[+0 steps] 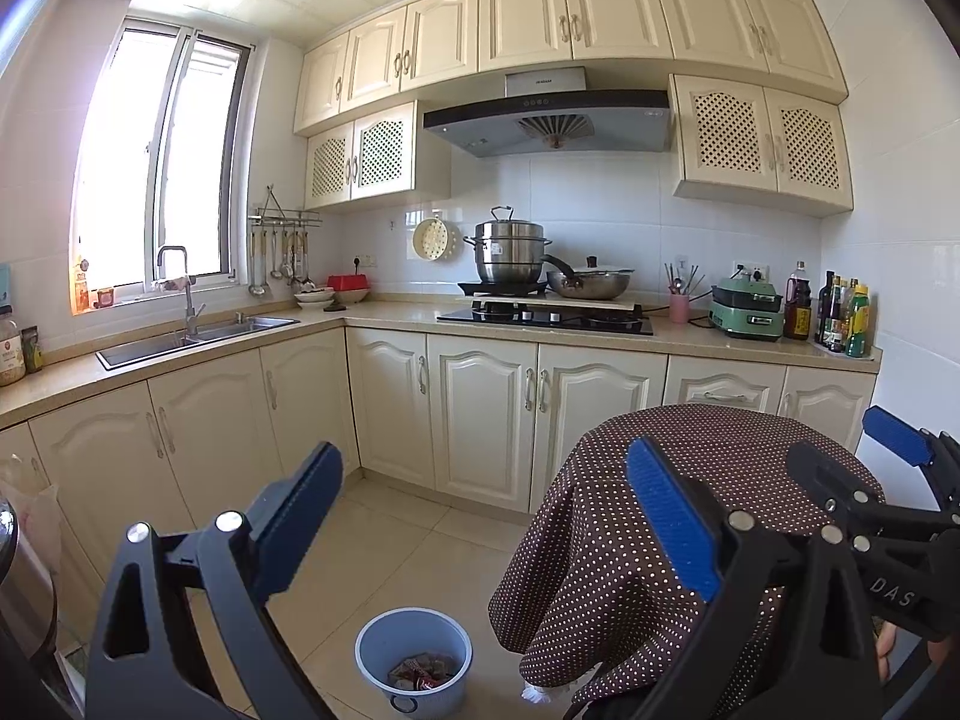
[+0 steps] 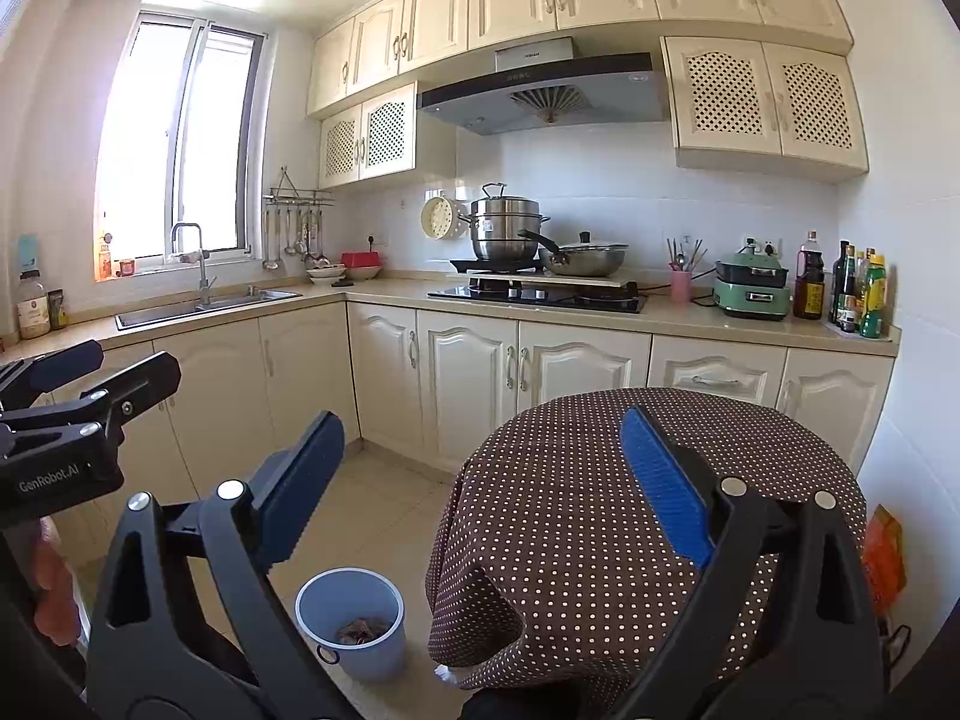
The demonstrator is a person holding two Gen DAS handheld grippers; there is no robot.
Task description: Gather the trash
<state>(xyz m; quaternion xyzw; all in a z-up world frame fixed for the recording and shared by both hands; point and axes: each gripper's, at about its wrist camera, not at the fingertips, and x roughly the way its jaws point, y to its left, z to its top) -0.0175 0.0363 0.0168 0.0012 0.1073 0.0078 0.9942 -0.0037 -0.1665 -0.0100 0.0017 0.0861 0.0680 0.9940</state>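
Note:
A light blue waste bin [image 1: 413, 660] [image 2: 350, 621] stands on the tiled floor beside a round table. Crumpled wrappers [image 1: 423, 672] [image 2: 360, 630] lie at its bottom. My left gripper [image 1: 486, 516] hovers high above the bin, open, with nothing between its blue pads. My right gripper [image 2: 480, 483] is also open and empty, held over the floor and the table's edge. Each gripper shows in the other's view: the right gripper [image 1: 864, 462] at the right edge, the left gripper [image 2: 102, 375] at the left edge. No loose trash shows on the table or floor.
The round table [image 1: 600, 540] [image 2: 570, 510] has a brown polka-dot cloth hanging to the floor. An L-shaped counter holds a sink [image 1: 192, 336], a hob with pots [image 1: 540, 312] and bottles [image 2: 858, 294]. An orange bag [image 2: 882, 558] hangs at the right.

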